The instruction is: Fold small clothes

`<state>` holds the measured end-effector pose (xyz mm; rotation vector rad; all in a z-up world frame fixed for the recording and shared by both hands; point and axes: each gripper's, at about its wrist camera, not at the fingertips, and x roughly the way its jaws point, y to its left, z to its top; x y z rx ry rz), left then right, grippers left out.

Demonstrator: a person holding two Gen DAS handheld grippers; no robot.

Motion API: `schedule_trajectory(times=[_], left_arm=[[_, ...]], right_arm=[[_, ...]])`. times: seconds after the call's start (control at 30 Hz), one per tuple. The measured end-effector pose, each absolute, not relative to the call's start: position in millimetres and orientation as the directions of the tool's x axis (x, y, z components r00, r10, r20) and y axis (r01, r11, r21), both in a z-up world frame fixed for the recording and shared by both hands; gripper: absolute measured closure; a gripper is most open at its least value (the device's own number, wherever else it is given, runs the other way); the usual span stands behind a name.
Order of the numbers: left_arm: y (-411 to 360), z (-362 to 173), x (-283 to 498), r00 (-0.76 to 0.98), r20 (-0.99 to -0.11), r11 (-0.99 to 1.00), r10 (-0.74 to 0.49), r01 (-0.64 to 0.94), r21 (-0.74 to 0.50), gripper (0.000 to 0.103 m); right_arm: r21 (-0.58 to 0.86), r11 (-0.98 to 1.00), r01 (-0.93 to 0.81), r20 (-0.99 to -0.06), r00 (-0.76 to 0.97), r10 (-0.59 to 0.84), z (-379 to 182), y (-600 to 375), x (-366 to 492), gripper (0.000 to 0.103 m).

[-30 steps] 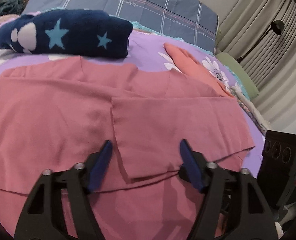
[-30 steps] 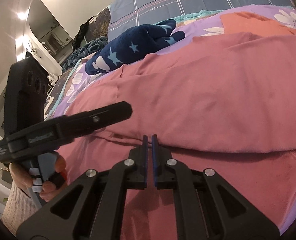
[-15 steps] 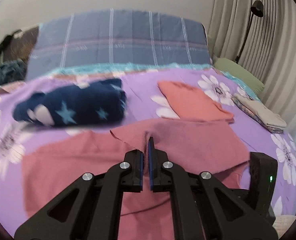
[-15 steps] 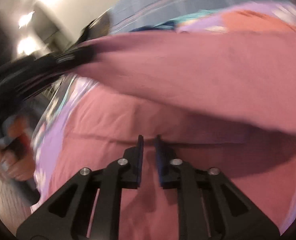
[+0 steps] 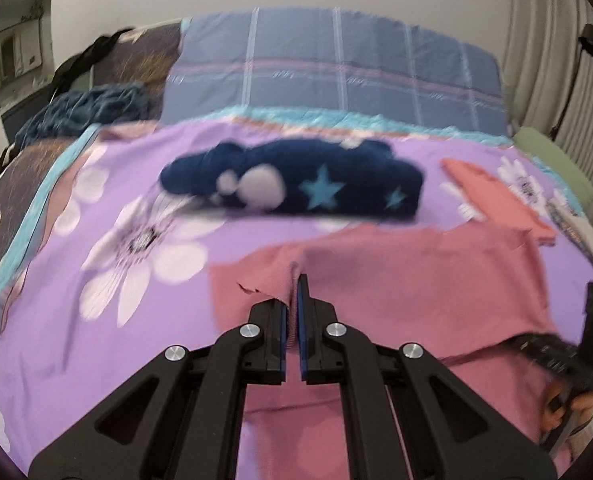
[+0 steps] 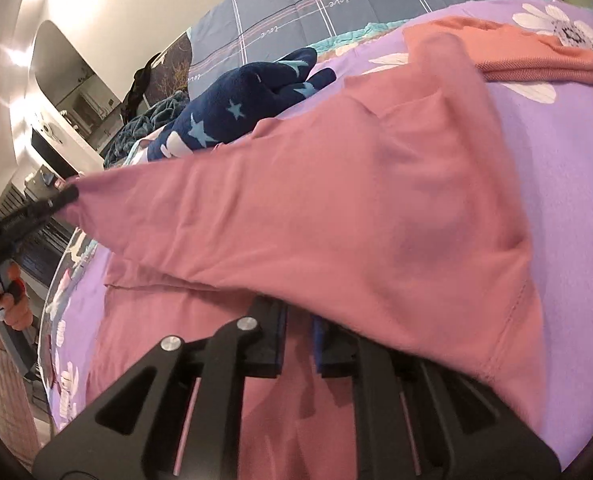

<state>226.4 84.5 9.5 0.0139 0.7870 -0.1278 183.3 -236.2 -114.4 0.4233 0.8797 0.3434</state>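
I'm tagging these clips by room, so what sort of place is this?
Most likely a bedroom: clothes lie on a bed with a purple floral sheet and a plaid pillow, with curtains alongside.

Left hand-held gripper [image 5: 292,312] clamped tight; right hand-held gripper [image 6: 298,334] (tips hidden) just been opening.

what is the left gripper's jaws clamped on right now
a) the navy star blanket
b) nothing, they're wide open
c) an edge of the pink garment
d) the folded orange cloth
c: the left gripper has its jaws shut on an edge of the pink garment, lifting it off the bed.
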Motion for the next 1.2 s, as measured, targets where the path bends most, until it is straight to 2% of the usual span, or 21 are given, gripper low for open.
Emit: schedule_trajectory(times=[0.23,0.3,0.33,0.37,0.4,0.5,0.57,0.7,0.77,0.83,0.87,0.9,0.93,0.97,1.03,1.13,1.2], left_arm=[[107,-36,228,0.631,-0.772,0.996,-0.080,0.069,-0.048,0.097],[108,-48,227,0.606,-0.793,0.998,-0.061,0.058,-0.033,0.090],[109,-54,226,0.595,-0.803,0.999,-0.037,0.047,-0.011,0.074],[110,-59,224,0.591,-0.807,0.999,-0.009,0.039,0.018,0.063],[112,-61,222,0.599,-0.801,0.999,0.006,0.039,0.036,0.062],[117,-59,218,0.614,-0.789,0.998,-0.024,0.061,0.017,0.060],[118,-55,218,0.626,-0.778,0.998,-0.045,0.068,-0.002,0.058],[115,-50,228,0.638,-0.768,0.998,-0.057,0.068,-0.017,0.054],[113,-52,234,0.634,-0.771,0.997,-0.061,0.067,-0.024,0.054],[111,-55,239,0.629,-0.775,0.998,-0.057,0.067,-0.019,0.053],[110,-59,242,0.626,-0.778,0.998,-0.052,0.067,-0.013,0.053],[110,-61,244,0.623,-0.780,0.998,-0.050,0.066,-0.012,0.053],[109,-64,246,0.619,-0.784,0.998,-0.046,0.065,-0.007,0.053],[108,-69,248,0.611,-0.791,0.998,-0.032,0.064,0.009,0.053],[106,-74,248,0.613,-0.790,0.997,-0.021,0.069,0.027,0.050],[109,-74,244,0.627,-0.779,0.997,-0.023,0.070,0.027,0.047],[113,-68,240,0.641,-0.767,0.998,-0.018,0.061,0.028,0.047]], right_arm=[[0.468,0.876,-0.122,-0.679,0.584,0.444,-113,-238,183,0.087],[0.403,0.904,-0.146,-0.715,0.566,0.410,-106,-229,178,0.083],[0.377,0.910,-0.170,-0.726,0.556,0.405,-102,-226,175,0.074],[0.346,0.913,-0.214,-0.737,0.541,0.406,-95,-223,168,0.070],[0.344,0.905,-0.251,-0.735,0.527,0.426,-89,-224,162,0.066],[0.398,0.866,-0.301,-0.687,0.528,0.499,-63,-244,153,0.066],[0.391,0.889,-0.239,-0.667,0.592,0.452,-45,-271,162,0.066],[0.305,0.952,-0.031,-0.726,0.640,0.253,-42,-318,217,0.065],[0.328,0.944,0.023,-0.749,0.615,0.246,-52,-331,240,0.062],[0.352,0.936,0.004,-0.753,0.595,0.280,-59,-330,255,0.051],[0.345,0.938,-0.026,-0.764,0.574,0.297,-65,-323,263,0.050],[0.326,0.945,-0.037,-0.772,0.566,0.288,-69,-318,267,0.057],[0.287,0.957,-0.035,-0.778,0.575,0.255,-71,-314,270,0.098],[0.202,0.979,0.000,-0.778,0.607,0.161,-70,-314,272,0.099],[0.171,0.979,0.111,-0.742,0.668,0.054,-70,-334,274,0.099],[0.283,0.945,0.162,-0.770,0.625,0.123,-86,-360,278,0.095],[0.249,0.956,0.157,-0.745,0.661,0.085,-78,-360,263,0.091]])
